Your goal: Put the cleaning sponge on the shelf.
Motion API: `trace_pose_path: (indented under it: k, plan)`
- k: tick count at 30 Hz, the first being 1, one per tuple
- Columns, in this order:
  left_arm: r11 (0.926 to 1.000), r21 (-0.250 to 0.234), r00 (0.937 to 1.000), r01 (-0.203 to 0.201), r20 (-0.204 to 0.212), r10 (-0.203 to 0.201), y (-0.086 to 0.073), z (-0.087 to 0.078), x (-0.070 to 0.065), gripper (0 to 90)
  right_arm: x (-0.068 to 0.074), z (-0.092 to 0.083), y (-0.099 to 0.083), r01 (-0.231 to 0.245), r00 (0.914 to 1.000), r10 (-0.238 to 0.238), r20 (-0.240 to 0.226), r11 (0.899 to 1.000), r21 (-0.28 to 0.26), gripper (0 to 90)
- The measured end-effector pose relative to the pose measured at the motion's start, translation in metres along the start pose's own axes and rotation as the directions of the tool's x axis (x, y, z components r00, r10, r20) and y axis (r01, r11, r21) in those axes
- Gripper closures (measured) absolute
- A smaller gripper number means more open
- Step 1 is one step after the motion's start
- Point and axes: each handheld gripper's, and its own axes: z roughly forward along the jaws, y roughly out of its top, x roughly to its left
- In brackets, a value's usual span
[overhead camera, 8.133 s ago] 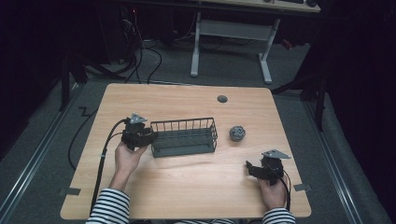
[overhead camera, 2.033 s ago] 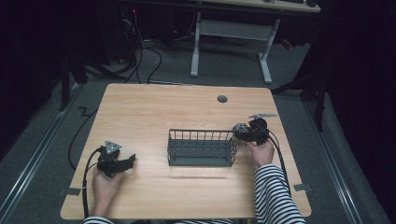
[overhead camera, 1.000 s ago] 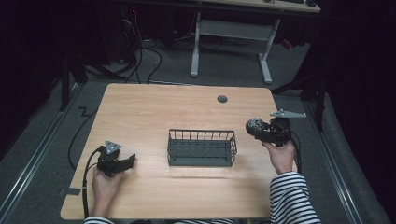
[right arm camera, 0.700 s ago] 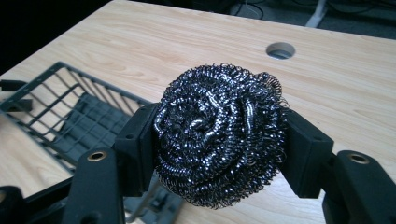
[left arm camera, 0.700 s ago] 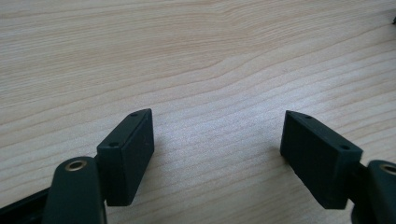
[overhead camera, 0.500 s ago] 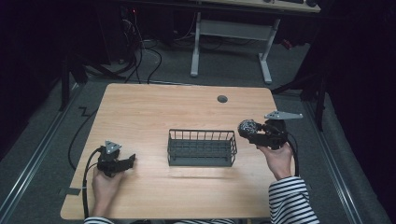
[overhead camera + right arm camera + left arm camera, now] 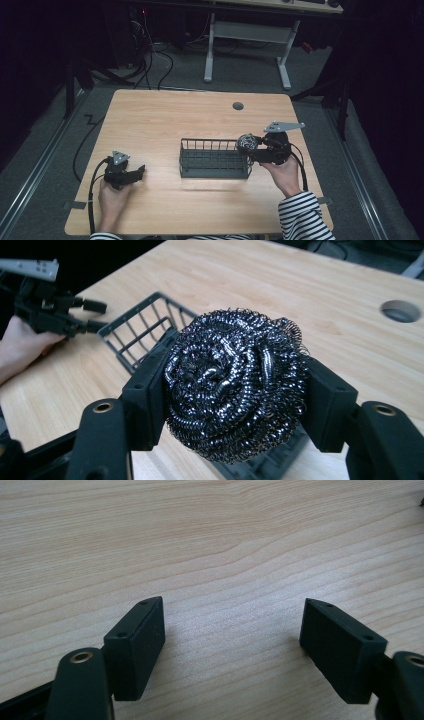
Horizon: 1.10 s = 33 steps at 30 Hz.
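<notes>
While the right gripper [image 7: 254,148] pinches the steel wool scourer [image 7: 246,143] between its two black jaws, it holds the ball in the air just above the right end of the wire basket [image 7: 215,159], which stands near the middle of the table [image 7: 165,115], a little toward the right edge. In the right gripper view the scourer [image 7: 235,382] bulges out past both pads, so the grip is firm but squashes the coils.

The step in hand looks like dropping the scourer into the basket. To do it well, the ball should travel further over the basket's open top until it sits clear of the right end wall, well inside the rim, and then come down low before the jaws part. Steel wool springs back and can snag on the thin wires, so a release from height or over the rim could leave it perched on the edge or rolling off toward the right edge of the table.

Near the front left corner, the left gripper [image 7: 134,173] rests low over bare wood with its jaws spread wide and nothing between them [image 7: 232,640]; it could steady the basket if it slides.
</notes>
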Motion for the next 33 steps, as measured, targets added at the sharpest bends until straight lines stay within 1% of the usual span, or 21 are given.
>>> trace_pose_path:
  k: [3, 8, 9, 10, 11, 13, 15, 17, 23, 26, 31, 33]
  plan:
    - [1.0, 0.0, 1.0, 0.0, 0.0, 0.0, 0.0, 0.0, 0.0, 26.6, 0.005, 0.01, 0.0, 0.019, 0.9998, -0.019, -0.005, 1.0, 0.022, 37.2]
    - [1.0, 0.0, 1.0, 0.0, 0.0, 0.0, 0.0, 0.0, 0.0, 26.6, 0.01, 0.024, 0.001, 0.035, 0.9993, -0.034, -0.017, 0.998, 0.052, 37.1]
    - [1.0, 0.0, 1.0, 0.0, 0.0, 0.0, 0.0, 0.0, 0.0, 26.6, 0.012, 0.027, 0.002, 0.039, 0.9992, -0.038, -0.012, 0.997, 0.063, 37.0]
    - [1.0, 0.0, 1.0, 0.001, 0.0, -0.001, 0.0, 0.0, 0.0, 26.6, 0.012, 0.03, 0.002, 0.048, 0.9988, -0.047, -0.016, 0.997, 0.066, 37.0]
    - [1.0, 0.0, 1.0, 0.0, 0.0, 0.0, 0.0, 0.0, 0.0, 26.6, 0.013, 0.033, 0.002, 0.045, 0.9988, -0.043, -0.021, 0.996, 0.075, 36.9]
    - [1.0, 0.0, 1.0, 0.0, -0.001, 0.0, 0.0, 0.0, 0.0, 26.6, 0.014, 0.039, 0.002, 0.051, 0.9986, -0.05, -0.014, 0.995, 0.09, 36.7]
    - [1.0, 0.0, 1.0, 0.0, -0.001, 0.0, 0.0, 0.0, 0.0, 26.6, 0.013, 0.044, 0.003, 0.042, 0.999, -0.04, -0.018, 0.994, 0.104, 36.5]
    - [1.0, 0.0, 1.0, 0.0, -0.001, 0.0, 0.0, 0.0, 0.0, 26.6, 0.011, 0.051, 0.003, 0.039, 0.9992, -0.038, -0.007, 0.992, 0.122, 36.3]
    - [1.0, 0.0, 1.0, 0.0, -0.001, 0.0, 0.0, 0.0, 0.0, 26.6, 0.004, 0.065, 0.001, 0.017, 0.9999, -0.017, -0.002, 0.987, 0.163, 35.6]
    - [1.0, 0.0, 1.0, -0.001, -0.001, 0.001, 0.0, 0.0, 0.0, 26.6, 0.002, 0.069, 0.0, 0.002, 1.0, -0.001, -0.005, 0.985, 0.175, 35.3]
    - [1.0, 0.0, 1.0, -0.001, -0.001, 0.001, 0.0, 0.0, 0.0, 26.6, 0.0, 0.074, -0.001, 0.004, 1.0, -0.005, 0.002, 0.982, 0.191, 34.6]
    - [1.0, 0.0, 1.0, -0.001, -0.001, 0.001, 0.0, 0.0, 0.0, 26.6, 0.001, 0.076, -0.001, -0.003, 1.0, 0.003, 0.001, 0.98, 0.201, 34.3]
